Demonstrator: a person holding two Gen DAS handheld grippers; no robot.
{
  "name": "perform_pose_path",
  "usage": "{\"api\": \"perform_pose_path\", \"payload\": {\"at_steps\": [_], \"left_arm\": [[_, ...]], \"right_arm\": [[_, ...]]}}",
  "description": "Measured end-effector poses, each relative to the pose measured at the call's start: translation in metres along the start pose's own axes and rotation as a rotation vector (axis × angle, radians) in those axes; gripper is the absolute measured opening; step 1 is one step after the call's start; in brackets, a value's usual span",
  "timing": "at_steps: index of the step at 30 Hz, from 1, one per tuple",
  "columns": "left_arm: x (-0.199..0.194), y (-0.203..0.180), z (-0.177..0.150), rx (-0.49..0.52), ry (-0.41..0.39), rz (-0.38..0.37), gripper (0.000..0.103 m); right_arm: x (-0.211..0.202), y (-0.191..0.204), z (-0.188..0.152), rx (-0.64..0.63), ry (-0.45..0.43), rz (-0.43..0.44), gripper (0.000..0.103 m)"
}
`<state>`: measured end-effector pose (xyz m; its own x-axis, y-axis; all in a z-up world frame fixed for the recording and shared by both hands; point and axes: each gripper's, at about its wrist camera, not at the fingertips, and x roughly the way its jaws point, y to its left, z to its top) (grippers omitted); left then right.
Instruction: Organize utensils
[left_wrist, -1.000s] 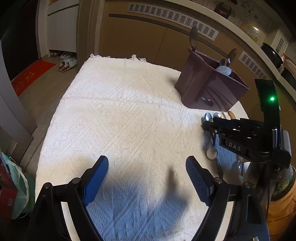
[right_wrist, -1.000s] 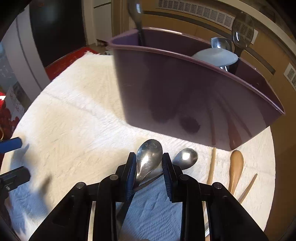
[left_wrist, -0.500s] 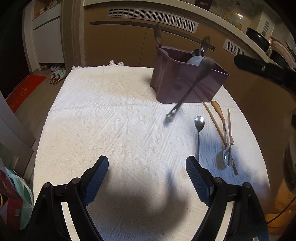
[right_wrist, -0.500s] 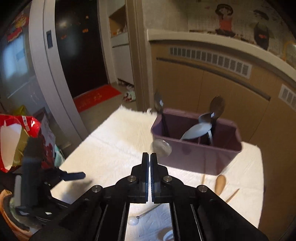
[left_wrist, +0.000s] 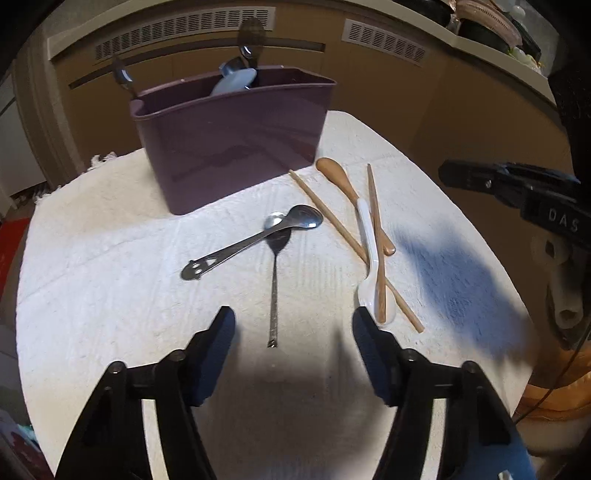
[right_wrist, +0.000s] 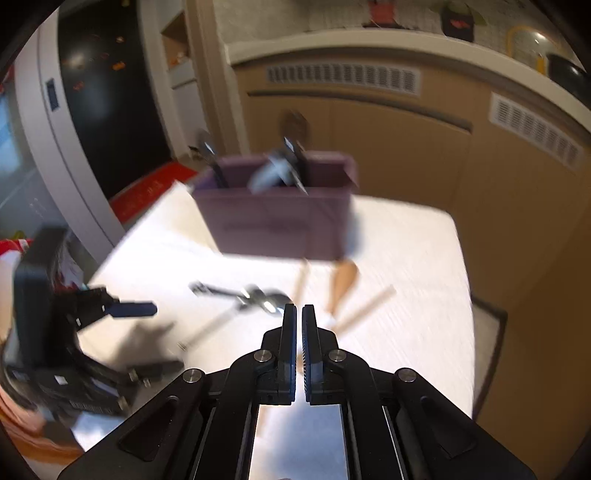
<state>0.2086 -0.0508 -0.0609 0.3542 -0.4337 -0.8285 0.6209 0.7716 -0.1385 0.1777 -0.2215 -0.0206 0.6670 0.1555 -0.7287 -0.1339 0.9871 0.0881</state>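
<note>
A purple utensil holder (left_wrist: 236, 136) stands at the back of the white cloth with several spoons upright in it; it also shows blurred in the right wrist view (right_wrist: 277, 218). In front of it lie a steel spoon with a cut-out handle (left_wrist: 251, 240) across a thin steel spoon (left_wrist: 274, 280), a wooden spoon (left_wrist: 347, 192), a white spoon (left_wrist: 371, 266) and two wooden chopsticks (left_wrist: 376, 236). My left gripper (left_wrist: 291, 325) is open and empty just short of the thin spoon's handle end. My right gripper (right_wrist: 299, 314) is shut and empty, raised above the table.
The white textured cloth (left_wrist: 110, 295) covers a table with rounded edges. Brown cabinets with vent grilles (left_wrist: 380, 40) stand behind it. A dark doorway (right_wrist: 110, 110) and a red mat (right_wrist: 155, 184) lie to the left. The other gripper's black body (left_wrist: 535, 199) is at the right.
The cut-out spoon, held in the air by my right gripper half a second ago, now lies across the thin spoon. My left gripper moved forward toward the utensils.
</note>
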Motion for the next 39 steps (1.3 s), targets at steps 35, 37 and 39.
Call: {"api": "perform_pose_path", "payload": {"at_steps": [35,37,39], "left_arm": [[0.017,0.022,0.007,-0.063,0.063,0.133,0.022],[0.002,0.029,-0.004,-0.078,0.043,0.142,0.022],[-0.009,0.036,-0.014,-0.093,0.028,0.166,0.022]], "right_arm": [[0.030,-0.021,-0.067,0.015,0.073,-0.007,0.054],[0.029,-0.011,-0.059,-0.007,0.070,0.003,0.054],[0.031,0.000,-0.054,-0.030,0.075,0.015,0.054]]}}
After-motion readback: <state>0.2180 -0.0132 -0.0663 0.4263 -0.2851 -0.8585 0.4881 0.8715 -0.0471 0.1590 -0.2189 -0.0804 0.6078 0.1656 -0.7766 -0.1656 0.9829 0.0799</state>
